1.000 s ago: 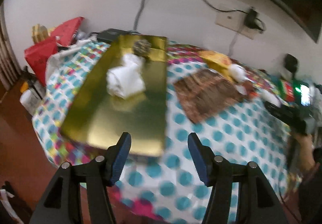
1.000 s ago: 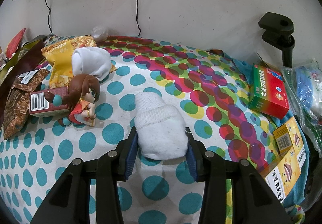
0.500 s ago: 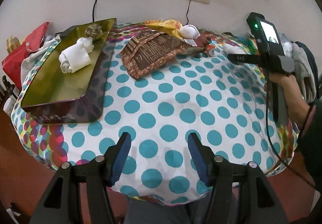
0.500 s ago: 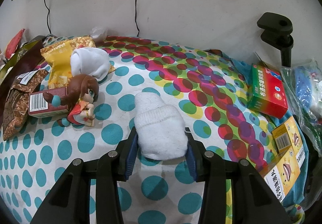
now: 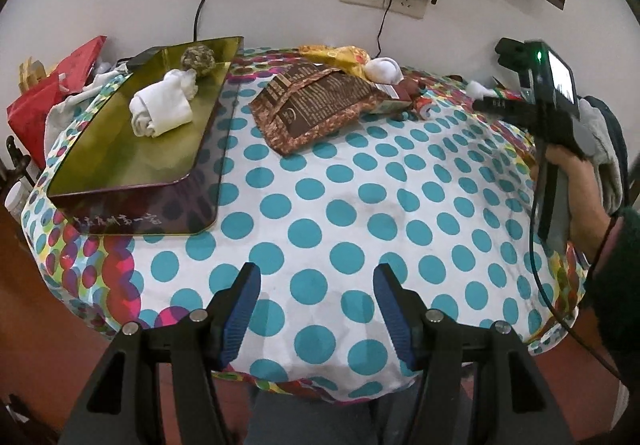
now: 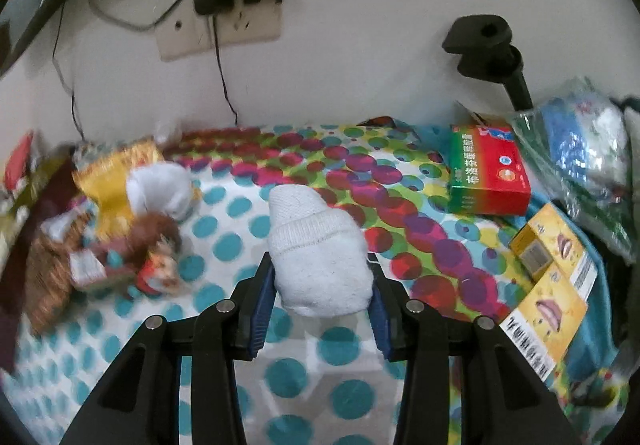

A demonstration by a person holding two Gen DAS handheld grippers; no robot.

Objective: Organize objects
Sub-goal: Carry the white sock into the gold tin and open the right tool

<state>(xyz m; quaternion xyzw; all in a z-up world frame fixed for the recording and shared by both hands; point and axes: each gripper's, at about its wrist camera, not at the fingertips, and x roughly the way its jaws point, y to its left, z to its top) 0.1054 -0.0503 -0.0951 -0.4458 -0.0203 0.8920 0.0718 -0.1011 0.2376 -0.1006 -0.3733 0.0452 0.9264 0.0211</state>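
Note:
My right gripper point(image 6: 320, 285) is shut on a white rolled sock point(image 6: 316, 249) and holds it lifted above the polka-dot tablecloth point(image 6: 224, 245). My left gripper point(image 5: 316, 301) is open and empty over the table's front edge. A gold tray point(image 5: 132, 149) at the left holds a white rolled sock point(image 5: 162, 111) and a brown knitted ball point(image 5: 198, 59). Another white sock point(image 6: 160, 189) lies on a yellow snack bag point(image 6: 112, 181). The right gripper also shows in the left wrist view point(image 5: 480, 93), tip holding white.
A brown snack bag point(image 5: 316, 105) lies mid-table. A small doll point(image 6: 156, 245) lies by it. A green-red box point(image 6: 488, 173), yellow boxes point(image 6: 552, 277) and a plastic bag point(image 6: 580, 137) sit at the right. A black clamp point(image 6: 492, 45) stands at the wall. Red bags point(image 5: 52, 85) are far left.
My right gripper has lifted the white sock off the table and tilted. My left gripper has pulled back from the gold tray and swung right to face the whole table.

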